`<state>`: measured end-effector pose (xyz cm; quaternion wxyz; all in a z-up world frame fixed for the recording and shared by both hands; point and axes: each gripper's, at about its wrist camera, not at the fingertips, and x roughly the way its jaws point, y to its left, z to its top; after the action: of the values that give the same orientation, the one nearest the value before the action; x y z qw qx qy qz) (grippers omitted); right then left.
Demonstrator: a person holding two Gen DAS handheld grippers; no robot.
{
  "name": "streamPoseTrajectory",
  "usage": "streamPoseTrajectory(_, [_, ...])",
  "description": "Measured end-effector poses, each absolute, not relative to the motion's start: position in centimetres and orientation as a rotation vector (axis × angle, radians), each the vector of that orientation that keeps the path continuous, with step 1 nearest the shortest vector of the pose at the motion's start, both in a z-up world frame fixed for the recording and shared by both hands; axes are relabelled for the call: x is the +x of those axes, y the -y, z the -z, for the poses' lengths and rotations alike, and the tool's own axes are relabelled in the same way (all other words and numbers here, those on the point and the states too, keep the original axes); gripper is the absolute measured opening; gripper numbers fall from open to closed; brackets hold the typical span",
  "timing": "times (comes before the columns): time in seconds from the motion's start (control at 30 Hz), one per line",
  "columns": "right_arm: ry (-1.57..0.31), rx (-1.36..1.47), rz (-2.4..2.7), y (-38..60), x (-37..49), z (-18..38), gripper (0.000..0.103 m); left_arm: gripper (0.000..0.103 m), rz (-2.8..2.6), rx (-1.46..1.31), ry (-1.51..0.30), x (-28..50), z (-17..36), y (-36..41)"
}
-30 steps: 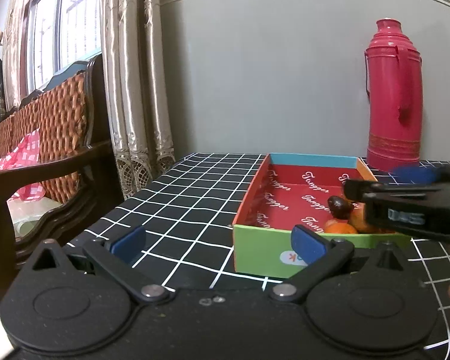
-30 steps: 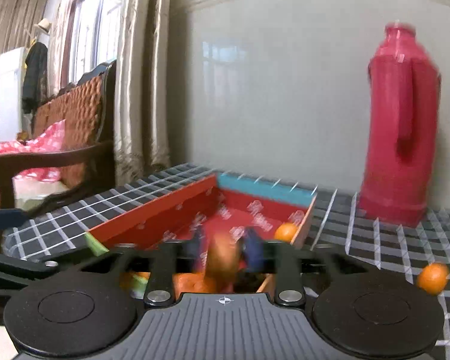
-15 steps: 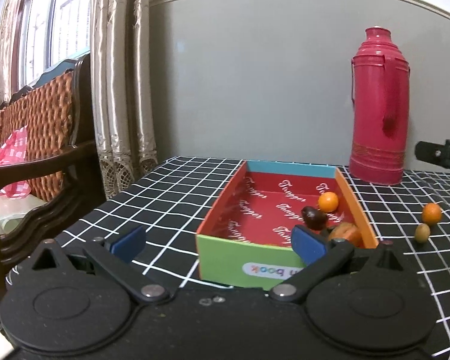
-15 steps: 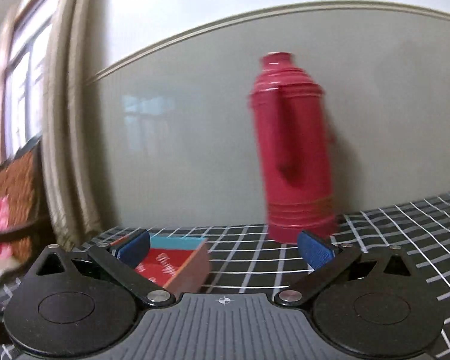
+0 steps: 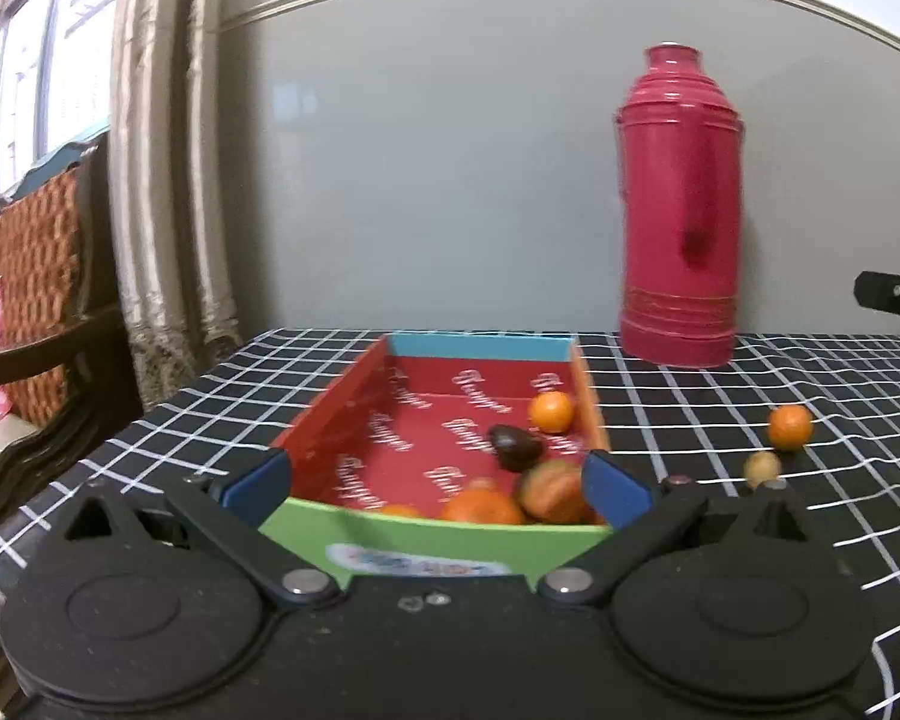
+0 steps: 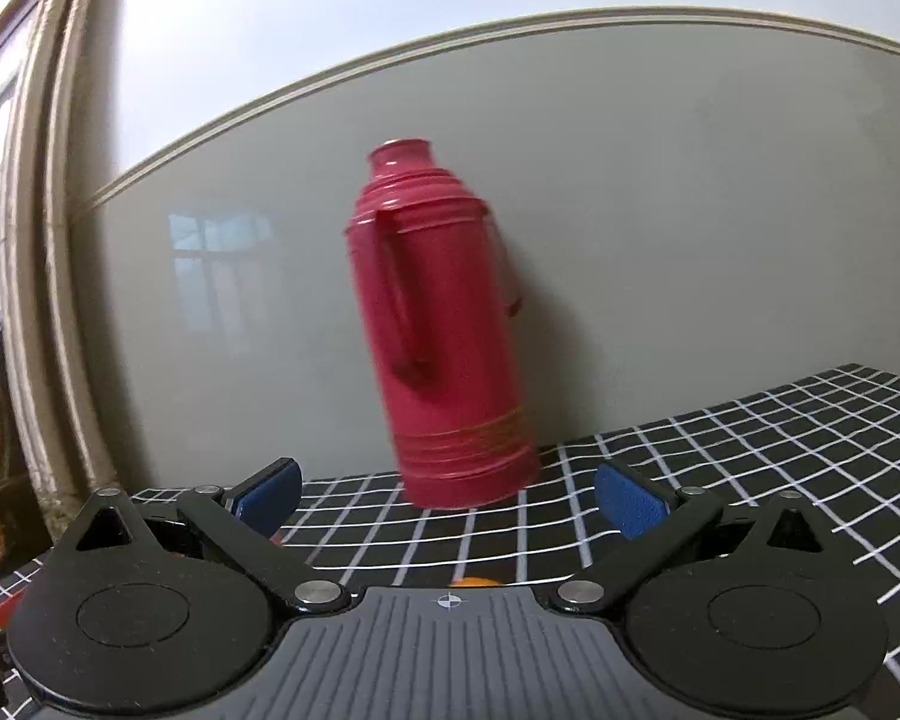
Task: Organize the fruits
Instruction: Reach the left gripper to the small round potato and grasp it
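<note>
My left claw [image 5: 437, 483] gapes wide and empty before the red-lined cardboard box [image 5: 414, 540], guarding gathered fruit; my right claw [image 6: 447, 501] — equally spread, empty — faces the tall red thermos [image 6: 444, 330], above the small orange [image 5: 789, 427] and tan fruit [image 5: 762, 468] stranded on the checked tabletop [image 5: 810, 384].

Left claw [image 5: 437, 480]: matte black body, two round discs, silver pivot screws, angled black link arms, blue finger pads [image 5: 615, 489]. Right claw [image 6: 447, 495]: same build, ribbed grey centre plate with small crosshair mark, blue pads [image 6: 630, 504].
</note>
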<state>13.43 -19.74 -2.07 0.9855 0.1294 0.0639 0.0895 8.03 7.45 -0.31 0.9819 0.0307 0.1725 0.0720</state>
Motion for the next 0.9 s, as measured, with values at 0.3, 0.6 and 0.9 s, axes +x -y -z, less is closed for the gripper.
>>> streamPoseTrajectory(0.3, [-0.136,0.229,-0.139,23.1,12.6,2.2,0.103,0.097,-0.055,0.085,-0.349,9.2,0.8,-2.8])
streamPoseTrajectory(0.6, [-0.161,0.189,-0.089,26.4,12.4,2.5,0.103,0.097,0.019,0.1,-0.359,10.6,1.3,0.8])
streamPoseTrajectory(0.9, [-0.184,0.145,-0.036,29.5,12.6,3.0,0.103,0.094,0.091,0.123,-0.401,13.3,2.3,4.6])
